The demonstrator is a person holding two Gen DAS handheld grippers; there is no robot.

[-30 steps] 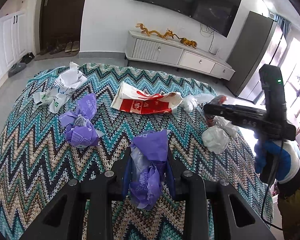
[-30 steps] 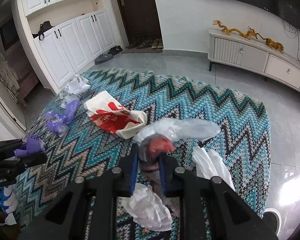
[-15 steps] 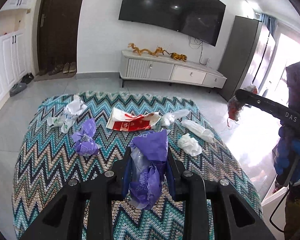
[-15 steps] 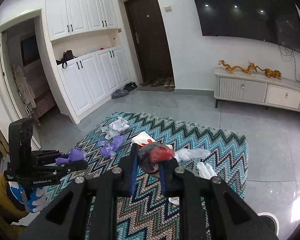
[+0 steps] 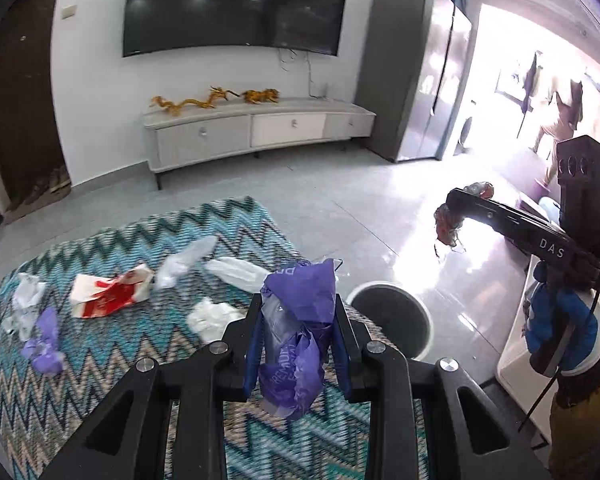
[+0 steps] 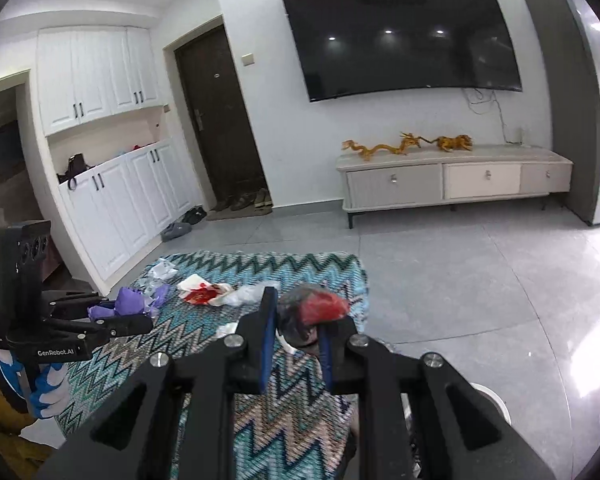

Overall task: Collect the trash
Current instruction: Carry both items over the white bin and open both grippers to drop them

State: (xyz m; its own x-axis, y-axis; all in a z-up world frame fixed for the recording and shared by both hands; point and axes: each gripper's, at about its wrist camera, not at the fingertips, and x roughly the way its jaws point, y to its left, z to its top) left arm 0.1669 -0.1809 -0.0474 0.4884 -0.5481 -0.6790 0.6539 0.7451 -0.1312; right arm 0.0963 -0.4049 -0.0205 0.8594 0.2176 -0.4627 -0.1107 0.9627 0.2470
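Now we are carrying a crumpled purple plastic wrapper [image 5: 296,332] in the left tool [image 5: 296,344] and a red-and-dark crumpled wrapper [image 6: 312,312] in the right tool [image 6: 298,340]; next, releasing both above the round dark-lined bin [image 5: 392,316] just beyond the left tool.

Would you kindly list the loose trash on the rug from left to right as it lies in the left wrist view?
White scraps → purple wrapper → red-and-white bag → clear bag → white wad, all on the zigzag rug.

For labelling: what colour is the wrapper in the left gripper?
Purple wrapper; left wrist view.
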